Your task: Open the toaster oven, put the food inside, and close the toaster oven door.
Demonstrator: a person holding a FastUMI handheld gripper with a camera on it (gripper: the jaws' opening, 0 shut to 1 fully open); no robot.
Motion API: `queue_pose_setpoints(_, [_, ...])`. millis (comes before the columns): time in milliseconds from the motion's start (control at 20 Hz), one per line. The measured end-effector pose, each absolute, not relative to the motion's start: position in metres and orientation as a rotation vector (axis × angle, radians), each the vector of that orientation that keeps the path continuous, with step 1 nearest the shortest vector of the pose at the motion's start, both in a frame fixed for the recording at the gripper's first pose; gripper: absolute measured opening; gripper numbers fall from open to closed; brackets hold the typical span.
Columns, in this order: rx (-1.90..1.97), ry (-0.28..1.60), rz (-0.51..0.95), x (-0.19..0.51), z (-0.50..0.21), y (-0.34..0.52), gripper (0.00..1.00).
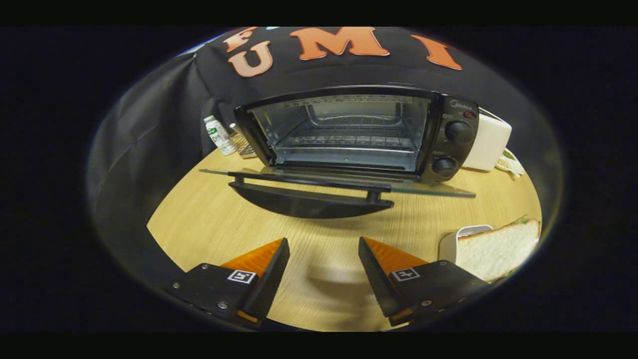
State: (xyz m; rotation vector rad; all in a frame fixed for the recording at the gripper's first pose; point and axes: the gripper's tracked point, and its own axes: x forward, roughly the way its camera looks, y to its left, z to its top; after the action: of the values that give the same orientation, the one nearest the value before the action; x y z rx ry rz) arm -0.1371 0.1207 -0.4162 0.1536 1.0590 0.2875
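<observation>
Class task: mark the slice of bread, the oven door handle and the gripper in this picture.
slice of bread (498, 249): gripper view, middle of its face.
oven door handle (309, 190): gripper view, middle of the bar.
gripper (324, 244): gripper view, open, gap between fingertips.

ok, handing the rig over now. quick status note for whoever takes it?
Tool: open, holding nothing, above the table, short of the door.
Toaster oven: door already folded down flat, rack bare.
Bread slice: on a white dish, to the right of the tool, untouched.
Done: opening.
Left: pick up the bread, place it on the rack, close the door.
</observation>
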Motion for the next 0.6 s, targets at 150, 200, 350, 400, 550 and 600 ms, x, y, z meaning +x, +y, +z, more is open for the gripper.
queue_pose_setpoints(150, [0.205,1.058,0.327,-0.145,-0.385,0.131,0.85])
queue_pose_setpoints(200, [0.221,0.996,0.376,-0.14,-0.36,0.141,0.85])
queue_pose_setpoints(350, [0.147,0.78,0.378,-0.082,-0.298,0.138,0.85])
queue_pose_setpoints(400, [0.138,0.701,0.378,-0.063,-0.276,0.14,0.85])
queue_pose_setpoints(550, [0.029,0.614,0.35,-0.02,-0.271,0.141,0.84])
queue_pose_setpoints(600, [0.003,0.655,0.336,-0.021,-0.289,0.137,0.85])
